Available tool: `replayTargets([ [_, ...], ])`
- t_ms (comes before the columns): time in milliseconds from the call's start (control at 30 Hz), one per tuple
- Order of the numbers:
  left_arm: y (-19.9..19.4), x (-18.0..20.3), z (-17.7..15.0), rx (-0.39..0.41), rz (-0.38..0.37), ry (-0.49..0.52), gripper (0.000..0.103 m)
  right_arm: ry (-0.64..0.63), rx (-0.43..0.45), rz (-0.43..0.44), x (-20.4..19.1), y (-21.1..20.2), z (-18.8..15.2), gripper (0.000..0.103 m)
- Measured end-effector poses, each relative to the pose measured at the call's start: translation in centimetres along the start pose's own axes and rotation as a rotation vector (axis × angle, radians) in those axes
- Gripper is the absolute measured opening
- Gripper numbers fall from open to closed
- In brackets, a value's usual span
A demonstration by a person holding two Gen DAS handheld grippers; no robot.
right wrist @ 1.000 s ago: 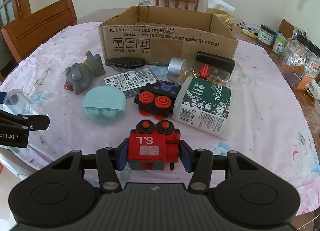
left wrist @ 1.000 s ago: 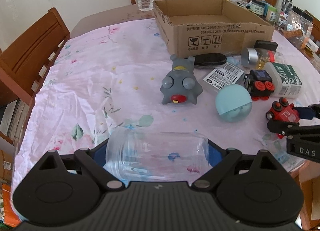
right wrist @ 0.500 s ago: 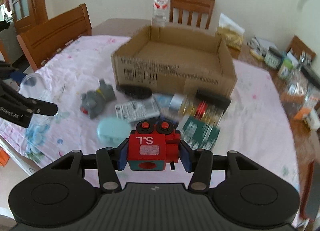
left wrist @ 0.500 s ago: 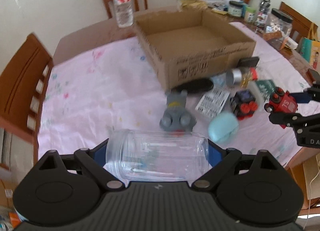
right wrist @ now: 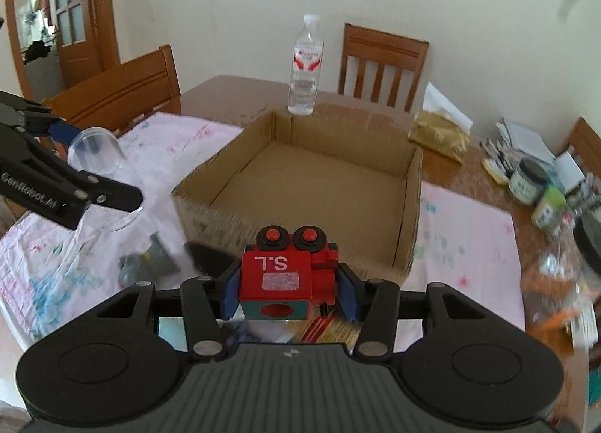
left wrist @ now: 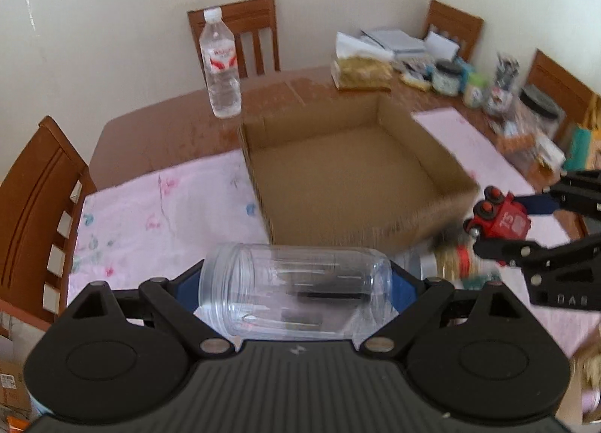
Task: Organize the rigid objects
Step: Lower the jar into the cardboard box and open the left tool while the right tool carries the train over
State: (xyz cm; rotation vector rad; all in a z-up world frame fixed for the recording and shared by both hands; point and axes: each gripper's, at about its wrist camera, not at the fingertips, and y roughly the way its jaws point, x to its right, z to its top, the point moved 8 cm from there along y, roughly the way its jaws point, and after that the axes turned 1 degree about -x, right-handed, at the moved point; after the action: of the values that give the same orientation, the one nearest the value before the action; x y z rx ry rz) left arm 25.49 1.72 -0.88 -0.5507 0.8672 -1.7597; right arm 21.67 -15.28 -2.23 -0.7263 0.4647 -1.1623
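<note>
Between the left tongs' blue pads lies a clear glossy plastic jar (left wrist: 296,292); ahead, a matt corrugated cardboard box (left wrist: 349,177) on floral cloth (left wrist: 157,204).

Both wrist cameras sat high above the table (left wrist: 157,132), each peering forward and down along its own fingers. They shared the open cardboard box (left wrist: 349,170) and water bottle (right wrist: 306,67), left view from the near-left, right view head-on.

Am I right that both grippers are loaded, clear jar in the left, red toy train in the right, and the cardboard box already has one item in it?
Not quite. The cardboard box is empty, as the right wrist view shows. The rest holds: the left gripper grips the clear jar and the right gripper grips the red toy train.
</note>
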Motion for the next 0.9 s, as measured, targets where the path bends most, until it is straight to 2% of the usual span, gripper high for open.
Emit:
replayTargets([
  [200,2.9,0.2,5.1,0.022,0.035,-0.039,0.093,-0.024,0.020,0.028,3.4,1.8,3.0,0.056],
  [367,7.0,1.0,8.5,0.004,0.049,-0.029,0.093,-0.024,0.026,0.042,6.0,3.2,4.5,0.056],
  [633,13.6,1.0,11.5,-0.052,0.083,-0.030,0.093,-0.014,0.022,0.042,9.0,5.4,6.0,0.056],
  [800,15.8,0.6,13.2,-0.027,0.104,-0.058,0.096,-0.016,0.014,0.049,10.0,6.5,6.7,0.056],
  [900,16.2,-0.2,13.7,-0.013,0.117,-0.119,0.096,-0.021,0.013,0.050,10.3,7.1,7.0,0.056],
])
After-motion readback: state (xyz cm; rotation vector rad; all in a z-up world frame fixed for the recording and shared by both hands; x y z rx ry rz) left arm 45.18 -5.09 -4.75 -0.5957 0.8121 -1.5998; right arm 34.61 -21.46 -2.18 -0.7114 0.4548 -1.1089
